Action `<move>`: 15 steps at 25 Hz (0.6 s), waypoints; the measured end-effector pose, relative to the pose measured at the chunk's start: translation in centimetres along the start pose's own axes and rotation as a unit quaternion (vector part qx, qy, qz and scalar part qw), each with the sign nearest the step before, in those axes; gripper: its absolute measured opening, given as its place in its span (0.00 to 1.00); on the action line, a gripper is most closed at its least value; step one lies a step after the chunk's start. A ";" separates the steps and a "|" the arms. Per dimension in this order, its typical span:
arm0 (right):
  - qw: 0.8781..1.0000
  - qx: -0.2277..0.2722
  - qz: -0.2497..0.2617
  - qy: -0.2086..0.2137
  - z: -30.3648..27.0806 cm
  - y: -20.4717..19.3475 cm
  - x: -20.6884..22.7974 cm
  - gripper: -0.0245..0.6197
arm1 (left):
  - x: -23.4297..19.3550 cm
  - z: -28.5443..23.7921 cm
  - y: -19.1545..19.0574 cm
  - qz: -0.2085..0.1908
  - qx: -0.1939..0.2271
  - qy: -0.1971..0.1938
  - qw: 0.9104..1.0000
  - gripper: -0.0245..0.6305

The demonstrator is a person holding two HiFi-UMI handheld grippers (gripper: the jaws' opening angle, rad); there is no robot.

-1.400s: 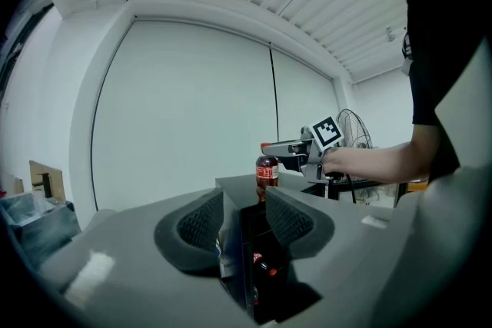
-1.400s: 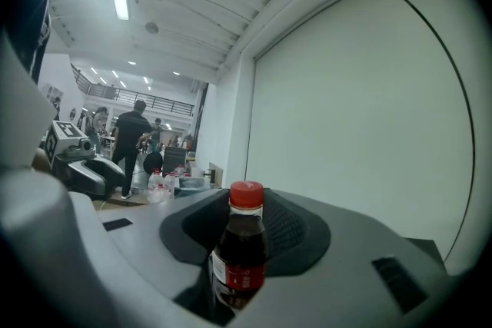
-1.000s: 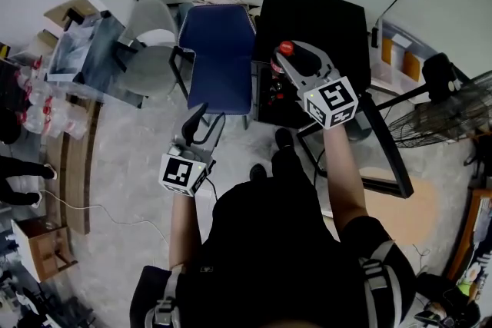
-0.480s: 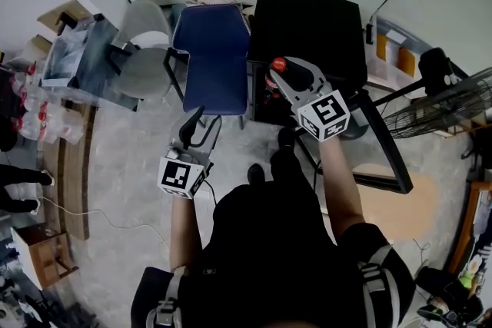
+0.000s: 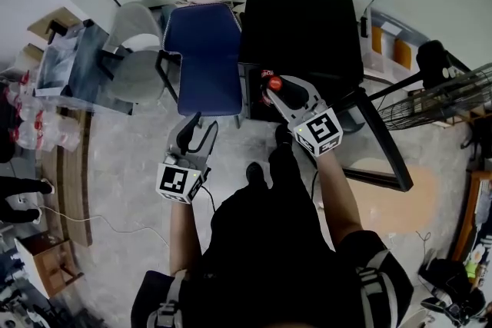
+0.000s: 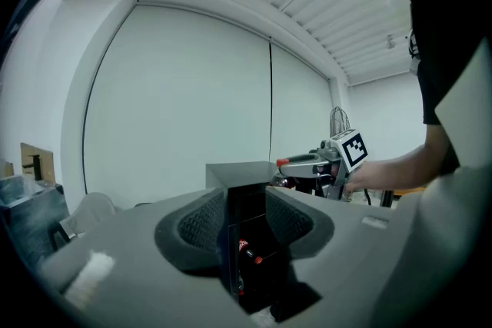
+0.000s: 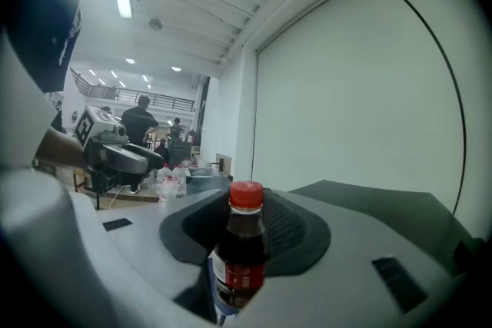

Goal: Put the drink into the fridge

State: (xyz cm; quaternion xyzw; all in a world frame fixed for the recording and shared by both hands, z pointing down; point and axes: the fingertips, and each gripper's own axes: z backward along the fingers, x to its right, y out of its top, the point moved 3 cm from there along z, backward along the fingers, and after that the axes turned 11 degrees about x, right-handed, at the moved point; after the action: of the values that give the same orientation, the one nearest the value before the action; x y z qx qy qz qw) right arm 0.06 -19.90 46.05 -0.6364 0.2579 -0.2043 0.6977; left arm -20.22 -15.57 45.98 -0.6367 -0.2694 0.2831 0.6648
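Note:
A dark cola bottle (image 7: 240,257) with a red cap (image 5: 274,83) stands upright between the jaws of my right gripper (image 5: 272,87), which is shut on it. In the head view it hangs in front of the open black fridge (image 5: 301,25). The fridge's glass door (image 5: 375,151) is swung out to the right. My left gripper (image 5: 194,128) is open and holds nothing, lower and to the left of the fridge. Through the jaws of that left gripper (image 6: 246,225) I see the fridge's dark inside with a red-labelled bottle (image 6: 244,248) on a shelf.
A blue chair (image 5: 200,57) and a grey chair (image 5: 134,50) stand left of the fridge. A fan (image 5: 450,96) is at the right. Packs of water bottles (image 5: 31,115) lie by the left wall. The person's shoes (image 5: 256,173) are on the floor before the fridge.
The right gripper has sunk with the bottle and come closer to the fridge's open front. The left gripper sits slightly lower, still open and empty.

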 end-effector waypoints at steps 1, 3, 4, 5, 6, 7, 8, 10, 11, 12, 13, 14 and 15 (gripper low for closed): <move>1.000 0.000 0.005 -0.001 0.3 -0.4 -0.1 0.25 | 0.1 -0.1 -0.1 0.001 -0.002 -0.001 1.000 0.30; 1.000 0.000 0.014 -0.007 1.0 -1.2 -0.2 0.25 | 0.2 -0.2 -0.3 0.003 -0.005 -0.003 1.000 0.30; 1.000 -0.001 0.013 -0.011 1.4 -1.6 -0.2 0.25 | 0.3 -0.3 -0.3 0.004 -0.006 -0.003 1.000 0.30; 1.000 -0.002 0.010 -0.015 1.8 -2.1 -0.2 0.25 | 0.5 -0.3 -0.4 0.005 -0.007 -0.004 1.000 0.30; 1.000 -0.005 0.006 -0.018 2.1 -2.7 -0.1 0.25 | 0.6 -0.4 -0.4 0.005 -0.008 -0.006 1.000 0.30; 1.000 -0.011 0.004 -0.021 2.4 -3.3 0.0 0.25 | 0.7 -0.5 -0.6 0.005 -0.010 -0.007 1.000 0.30; 1.000 -0.017 0.003 -0.024 2.6 -4.0 0.1 0.25 | 0.8 -0.6 -0.7 0.005 -0.010 -0.008 1.000 0.30; 0.999 -0.031 -0.001 -0.028 3.0 -5.5 0.3 0.25 | 1.0 -0.7 -1.0 0.006 -0.013 -0.010 1.000 0.30; 0.999 -0.037 -0.005 -0.031 3.2 -6.3 0.5 0.25 | 1.1 -0.7 -1.2 0.007 -0.015 -0.011 1.000 0.30; 0.998 -0.042 -0.009 -0.034 3.5 -6.9 0.6 0.25 | 1.3 -0.8 -1.3 0.008 -0.016 -0.012 1.000 0.30; 0.998 -0.048 -0.012 -0.038 3.7 -7.6 0.8 0.25 | 1.4 -0.9 -1.3 0.008 -0.017 -0.013 1.000 0.30; 0.998 -0.053 -0.015 -0.042 3.9 -8.1 1.0 0.25 | 1.5 -0.9 -1.3 0.007 -0.020 -0.015 1.000 0.30; 0.997 -0.058 -0.017 -0.047 4.1 -8.6 1.2 0.25 | 1.6 -0.9 -1.4 0.004 -0.024 -0.017 1.000 0.30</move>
State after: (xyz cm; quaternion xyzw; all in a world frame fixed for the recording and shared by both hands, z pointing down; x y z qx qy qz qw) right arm 3.92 -18.34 54.67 -0.6887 0.2254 -0.1711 0.6675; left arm -18.44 -15.09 47.31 -0.6487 -0.2849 0.2904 0.6432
